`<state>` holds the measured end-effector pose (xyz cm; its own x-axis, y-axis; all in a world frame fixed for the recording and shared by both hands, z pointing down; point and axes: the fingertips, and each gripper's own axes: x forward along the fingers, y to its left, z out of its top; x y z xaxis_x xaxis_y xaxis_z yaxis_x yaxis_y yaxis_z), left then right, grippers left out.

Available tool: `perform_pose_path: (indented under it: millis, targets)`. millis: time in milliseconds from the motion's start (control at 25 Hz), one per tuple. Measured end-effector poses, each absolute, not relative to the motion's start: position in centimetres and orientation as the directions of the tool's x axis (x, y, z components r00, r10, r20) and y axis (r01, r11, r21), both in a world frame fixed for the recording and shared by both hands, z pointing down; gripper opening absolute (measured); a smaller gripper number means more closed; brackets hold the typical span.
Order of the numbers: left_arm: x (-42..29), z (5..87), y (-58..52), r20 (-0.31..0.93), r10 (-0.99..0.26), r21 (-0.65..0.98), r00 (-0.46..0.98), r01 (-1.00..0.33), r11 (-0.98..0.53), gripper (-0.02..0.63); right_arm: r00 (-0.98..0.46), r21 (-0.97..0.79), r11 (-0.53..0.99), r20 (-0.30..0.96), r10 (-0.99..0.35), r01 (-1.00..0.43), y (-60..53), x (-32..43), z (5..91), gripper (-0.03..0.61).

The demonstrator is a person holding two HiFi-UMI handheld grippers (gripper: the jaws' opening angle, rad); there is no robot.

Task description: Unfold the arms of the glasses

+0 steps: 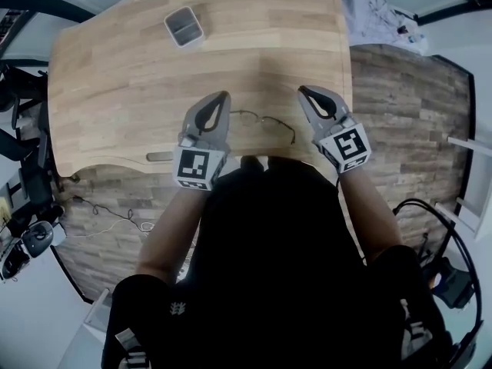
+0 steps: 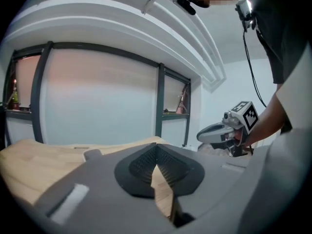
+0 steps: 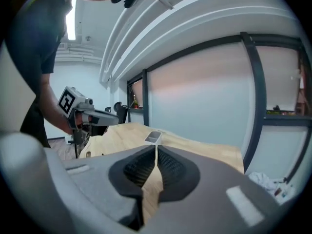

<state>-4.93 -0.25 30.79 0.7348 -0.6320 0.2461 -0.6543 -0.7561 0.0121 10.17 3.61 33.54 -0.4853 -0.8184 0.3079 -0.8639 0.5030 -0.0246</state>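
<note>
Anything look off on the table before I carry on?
Nothing stands out. The glasses lie on the table near its front edge, between the left tool and right tool, both shut and empty. The small grey container sits upright at the far side.

- Head cam: sits on my head and faces steeply down. Table (image 1: 192, 75) fills the top half, my own torso the bottom. Left gripper (image 1: 224, 94) and right gripper (image 1: 302, 91) are both in frame.
- Left gripper cam: close behind my left jaws, nearly level across the table at the window wall (image 2: 97, 101).
- Right gripper cam: the same set-up, mirrored.
- Shared: all 3 see the table. The 2 gripper cams see the window wall and each other's gripper. Grey tray (image 1: 184, 26) shows in the head and right cams.
</note>
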Motion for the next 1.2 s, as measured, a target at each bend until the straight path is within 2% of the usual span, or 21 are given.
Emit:
perform_pose_path:
  millis: [240,480,1000,1200]
  targets:
    - [-8.6,32.6,-0.7,0.278,-0.668,0.027,0.69,-0.701,-0.713,0.006,-0.385,-0.198,0.342,0.258,-0.886,-0.919,3.2,13.0,33.1,0.0]
    - [-9.6,33.0,-0.8,0.277,-0.668,0.035,0.691,-0.702,-0.711,0.006,-0.311,-0.16,0.277,0.262,-0.913,-0.947,3.8,13.9,33.4,0.0]
    - [-9.9,33.0,-1.5,0.275,-0.631,0.025,0.725,-0.662,-0.749,0.006,-0.298,-0.047,0.297,0.275,-0.914,-0.954,3.4,12.0,33.3,0.0]
    - [-10.0,33.4,-1.9,0.289,-0.618,0.036,0.732,-0.653,-0.757,0.006,-0.281,-0.063,0.275,0.29,-0.915,-0.959,3.2,12.1,33.6,0.0]
